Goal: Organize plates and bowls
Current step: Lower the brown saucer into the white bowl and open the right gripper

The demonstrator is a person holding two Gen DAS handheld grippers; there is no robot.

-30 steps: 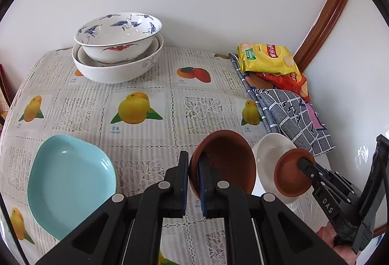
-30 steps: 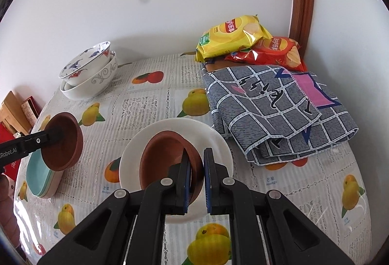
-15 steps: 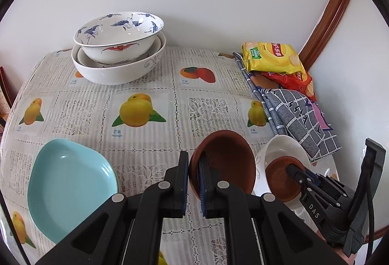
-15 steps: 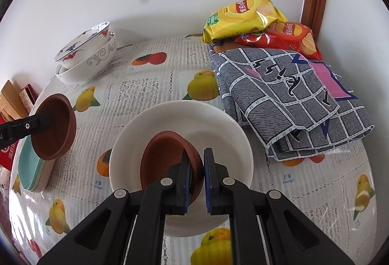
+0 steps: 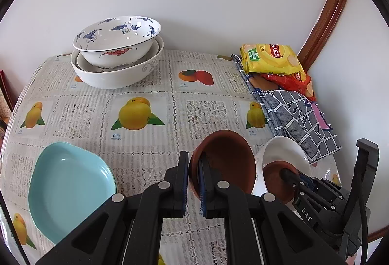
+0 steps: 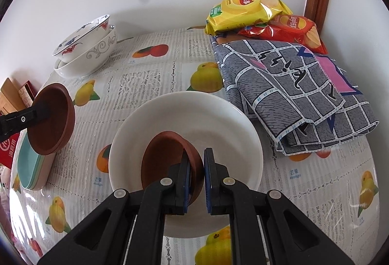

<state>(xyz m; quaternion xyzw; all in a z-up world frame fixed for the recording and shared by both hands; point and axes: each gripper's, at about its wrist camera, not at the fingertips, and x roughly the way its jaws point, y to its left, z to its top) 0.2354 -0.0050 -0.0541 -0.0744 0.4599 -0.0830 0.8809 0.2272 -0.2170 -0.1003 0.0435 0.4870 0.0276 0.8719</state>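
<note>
Right wrist view: right gripper (image 6: 197, 167) pinches a brown bowl (image 6: 167, 158) tilted inside the white plate (image 6: 218, 119); left gripper (image 5: 193, 182) pinches a second bowl (image 5: 226, 160), left of that plate.

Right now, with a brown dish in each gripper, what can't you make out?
- Whether the right brown dish touches the white plate: right gripper covers its near edge.
- How many plates the blue stack holds: left brown dish overlaps it.
- What sits inside the bottom bowl: the upper bowl fills it.
</note>
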